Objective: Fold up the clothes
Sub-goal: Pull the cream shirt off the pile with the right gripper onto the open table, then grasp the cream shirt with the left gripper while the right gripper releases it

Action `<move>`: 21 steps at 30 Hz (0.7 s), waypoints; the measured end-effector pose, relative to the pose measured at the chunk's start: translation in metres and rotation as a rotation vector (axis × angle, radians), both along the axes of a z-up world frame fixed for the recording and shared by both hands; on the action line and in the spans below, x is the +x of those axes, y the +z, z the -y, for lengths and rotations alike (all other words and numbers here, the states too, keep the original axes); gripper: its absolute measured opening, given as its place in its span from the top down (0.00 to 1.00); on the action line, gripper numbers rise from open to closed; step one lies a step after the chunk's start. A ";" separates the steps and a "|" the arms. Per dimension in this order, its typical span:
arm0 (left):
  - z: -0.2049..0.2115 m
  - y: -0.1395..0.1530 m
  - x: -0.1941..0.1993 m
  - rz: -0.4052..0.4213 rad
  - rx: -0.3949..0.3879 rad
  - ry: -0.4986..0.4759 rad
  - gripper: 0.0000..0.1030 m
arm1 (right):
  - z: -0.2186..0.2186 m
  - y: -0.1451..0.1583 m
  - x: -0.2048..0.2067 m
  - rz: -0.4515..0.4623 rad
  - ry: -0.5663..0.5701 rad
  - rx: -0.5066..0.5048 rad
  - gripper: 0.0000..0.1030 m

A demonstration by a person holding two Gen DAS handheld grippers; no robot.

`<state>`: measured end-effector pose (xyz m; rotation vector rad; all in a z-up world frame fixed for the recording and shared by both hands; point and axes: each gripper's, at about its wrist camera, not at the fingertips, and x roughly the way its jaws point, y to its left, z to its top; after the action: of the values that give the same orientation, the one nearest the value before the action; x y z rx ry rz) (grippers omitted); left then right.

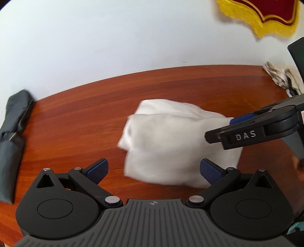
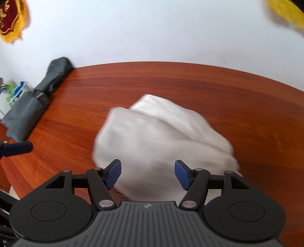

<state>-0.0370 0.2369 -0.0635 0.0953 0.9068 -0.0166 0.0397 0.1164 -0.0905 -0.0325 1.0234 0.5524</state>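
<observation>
A white garment (image 1: 167, 142) (image 2: 161, 136) lies in a thick folded bundle on the brown wooden table (image 1: 76, 123) (image 2: 190, 85). My left gripper (image 1: 153, 171) is open just in front of the bundle's near edge, and its blue pads (image 1: 97, 170) touch nothing. My right gripper (image 2: 148, 173) is open too, its pads (image 2: 182, 174) spread over the cloth's near side without pressing on it. In the left wrist view the right gripper (image 1: 222, 129) reaches in over the bundle's right end. One left finger (image 2: 19, 148) shows at the left edge of the right wrist view.
A dark grey garment (image 1: 13, 136) (image 2: 28, 112) lies along the table's left end. A patterned cloth (image 1: 279, 77) sits at the far right corner beside a dark object (image 1: 298, 55). A red and yellow pennant (image 1: 262, 17) (image 2: 11, 20) hangs on the white wall.
</observation>
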 end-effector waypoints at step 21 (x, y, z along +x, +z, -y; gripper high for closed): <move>0.142 -0.073 0.073 -0.023 0.087 -0.161 0.00 | 0.189 -0.048 0.004 -0.074 -0.168 -0.021 0.28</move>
<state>0.0363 0.0950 -0.1360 0.2497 0.9208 -0.1279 0.0434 -0.0723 -0.1387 0.0557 1.0932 0.3927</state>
